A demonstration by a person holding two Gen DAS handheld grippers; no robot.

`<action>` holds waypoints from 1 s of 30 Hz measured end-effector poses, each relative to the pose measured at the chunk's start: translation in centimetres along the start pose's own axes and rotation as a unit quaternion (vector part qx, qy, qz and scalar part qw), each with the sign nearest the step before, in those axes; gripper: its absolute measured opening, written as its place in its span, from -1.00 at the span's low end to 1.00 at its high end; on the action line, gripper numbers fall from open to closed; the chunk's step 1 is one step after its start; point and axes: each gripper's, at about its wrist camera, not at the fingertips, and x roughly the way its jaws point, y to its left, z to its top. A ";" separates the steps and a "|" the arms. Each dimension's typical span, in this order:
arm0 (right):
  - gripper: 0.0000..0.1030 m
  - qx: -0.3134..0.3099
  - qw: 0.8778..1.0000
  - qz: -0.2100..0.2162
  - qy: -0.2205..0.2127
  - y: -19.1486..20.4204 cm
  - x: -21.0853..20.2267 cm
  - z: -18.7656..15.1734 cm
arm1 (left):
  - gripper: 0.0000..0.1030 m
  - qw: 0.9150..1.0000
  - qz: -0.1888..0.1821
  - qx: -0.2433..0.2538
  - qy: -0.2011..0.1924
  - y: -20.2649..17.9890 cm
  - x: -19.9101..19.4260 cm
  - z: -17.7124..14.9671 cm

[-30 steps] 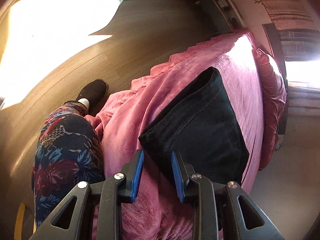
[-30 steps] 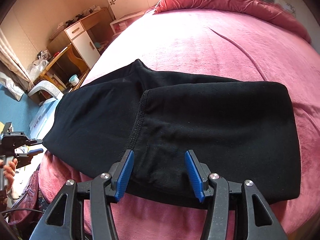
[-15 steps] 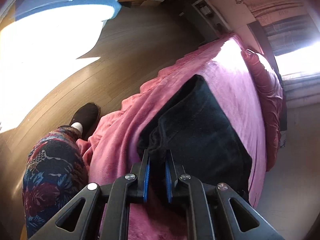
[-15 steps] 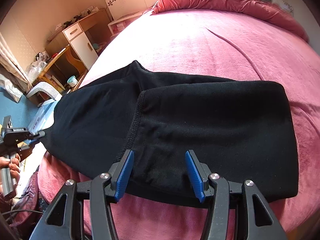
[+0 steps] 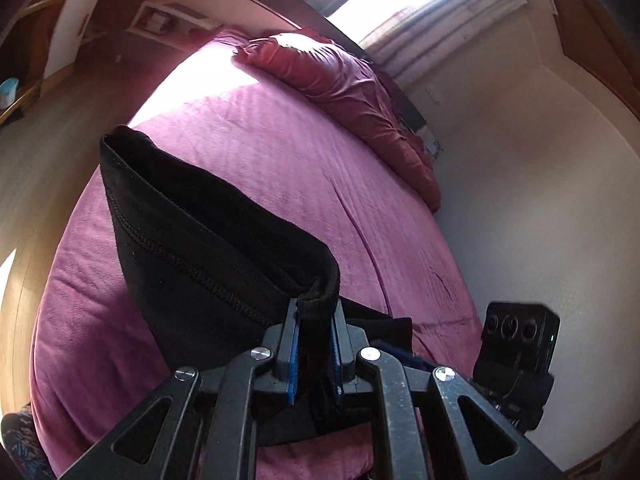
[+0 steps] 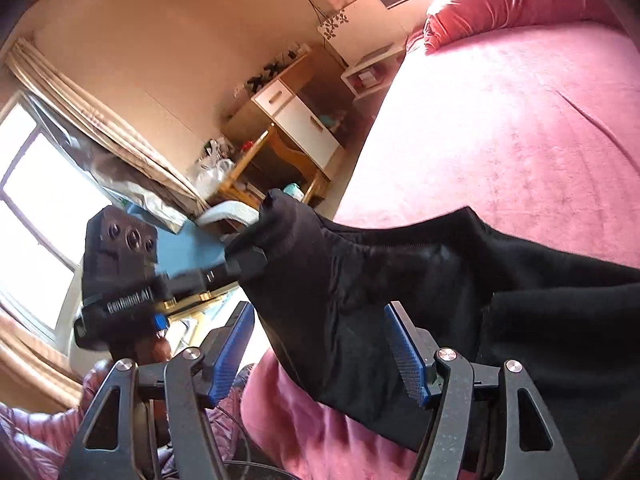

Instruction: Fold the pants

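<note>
place: home bedroom | evidence: pink-covered bed (image 5: 304, 184); wooden desk (image 6: 280, 152); curtained window (image 5: 432, 12)

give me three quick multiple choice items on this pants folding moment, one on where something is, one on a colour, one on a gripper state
1. Where do the pants lie?
A. on the floor
B. on the bed cover
C. on a desk

2. What colour are the pads of the right gripper?
A. blue
B. green
C. white

3. How does the left gripper stand?
A. open and away from the cloth
B. open with cloth lying loose between the pads
C. shut on an edge of the pants

Answers:
1 B: the black cloth rests on the pink cover, with one end raised off it.
2 A: both pads in the right wrist view are blue, and they stand wide apart with nothing pressed between them, having just been opening.
3 C: in the left wrist view the pads pinch a bunched hem, and the cloth rises up to them.
</note>
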 end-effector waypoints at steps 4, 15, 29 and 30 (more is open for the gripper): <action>0.36 0.015 0.999 0.030 0.014 -1.4 -0.7 2.6 | -0.77 0.999 -0.024 0.040 0.020 -1.8 1.6 -0.8; -0.75 -0.044 0.983 -0.044 0.174 -1.8 6.1 3.9 | -0.77 0.987 -0.046 0.134 0.078 -7.0 5.5 -4.1; -0.76 -0.041 0.994 -0.060 0.086 -1.0 -4.8 5.2 | -0.55 0.992 -0.123 0.005 0.033 -0.8 -0.5 -0.1; -0.76 -0.039 0.994 -0.061 0.080 -1.2 -5.8 5.0 | -0.55 0.993 -0.115 0.000 0.034 -0.4 -0.2 -0.1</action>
